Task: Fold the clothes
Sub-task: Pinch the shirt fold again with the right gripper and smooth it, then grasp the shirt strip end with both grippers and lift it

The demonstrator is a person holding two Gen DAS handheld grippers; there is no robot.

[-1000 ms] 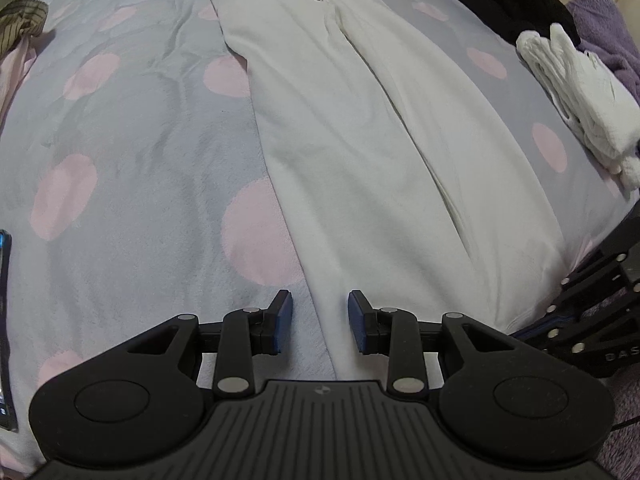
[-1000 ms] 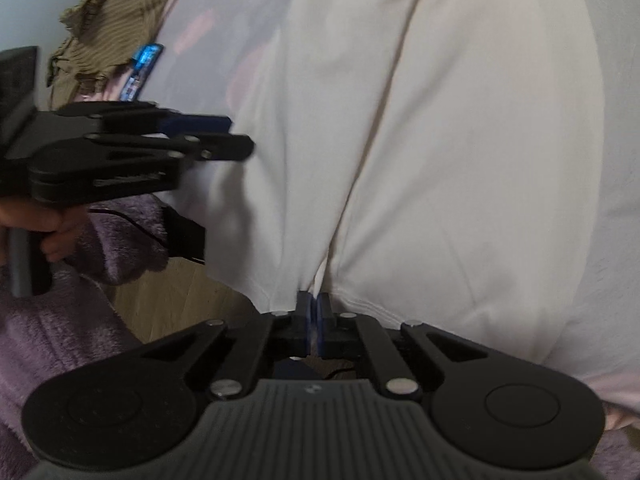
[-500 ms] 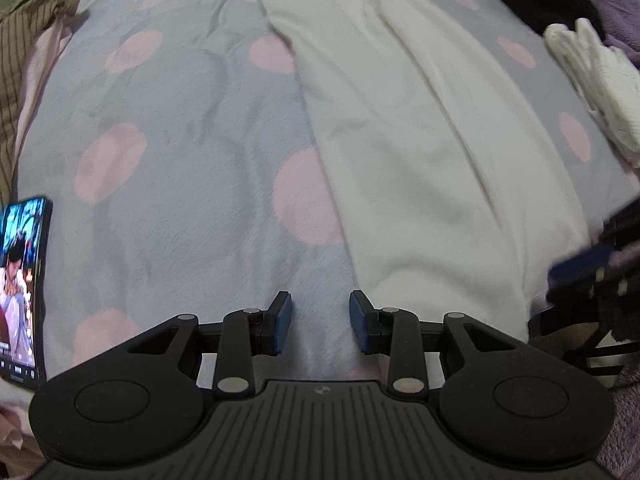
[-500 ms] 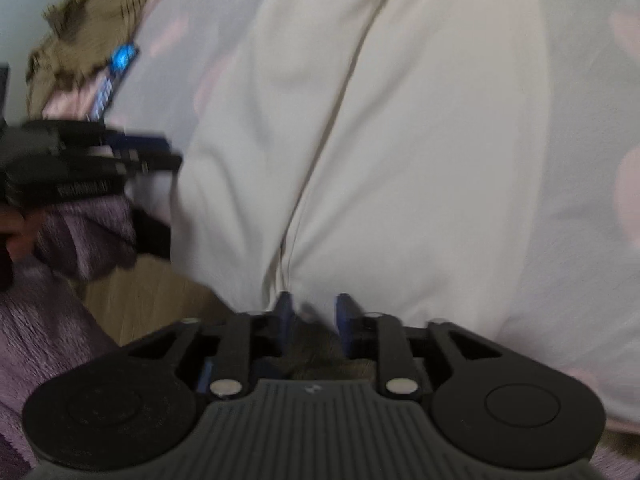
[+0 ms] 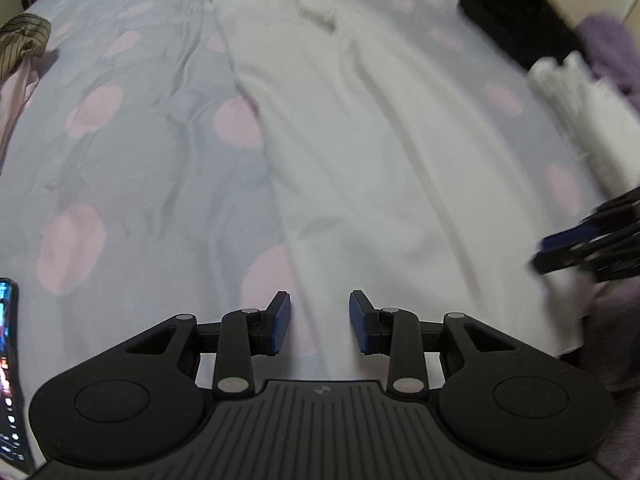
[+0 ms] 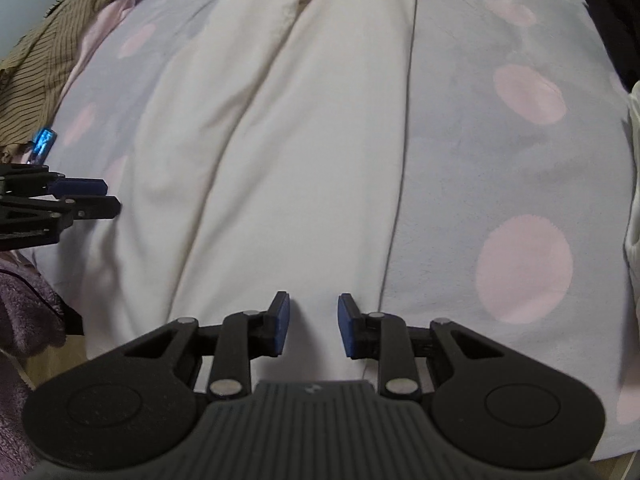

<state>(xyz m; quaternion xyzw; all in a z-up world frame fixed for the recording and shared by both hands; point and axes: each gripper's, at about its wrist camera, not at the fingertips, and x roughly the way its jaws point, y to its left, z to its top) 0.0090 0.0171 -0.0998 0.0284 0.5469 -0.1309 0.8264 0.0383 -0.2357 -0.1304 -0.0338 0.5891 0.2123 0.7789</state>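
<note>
Letting go marks this moment: the right gripper [image 6: 310, 324], clamped on the near hem of the white trousers [image 6: 280, 152] a second ago, has just been opening its fingers, which now stand parted and empty, so the garment looks laid out ready for a fold. The trousers lie flat lengthwise on the spotted bed [image 6: 500, 152], hem beneath both grippers. The left gripper [image 5: 319, 322] hovers over their left edge, released, grasping nothing.

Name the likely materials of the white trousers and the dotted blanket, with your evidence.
Trousers: probably matte cotton or a similar woven cloth, lying smooth with long soft creases. Blanket: looks like fleece or plush, with a fuzzy nap blurring the edges of its pink dots.
</note>
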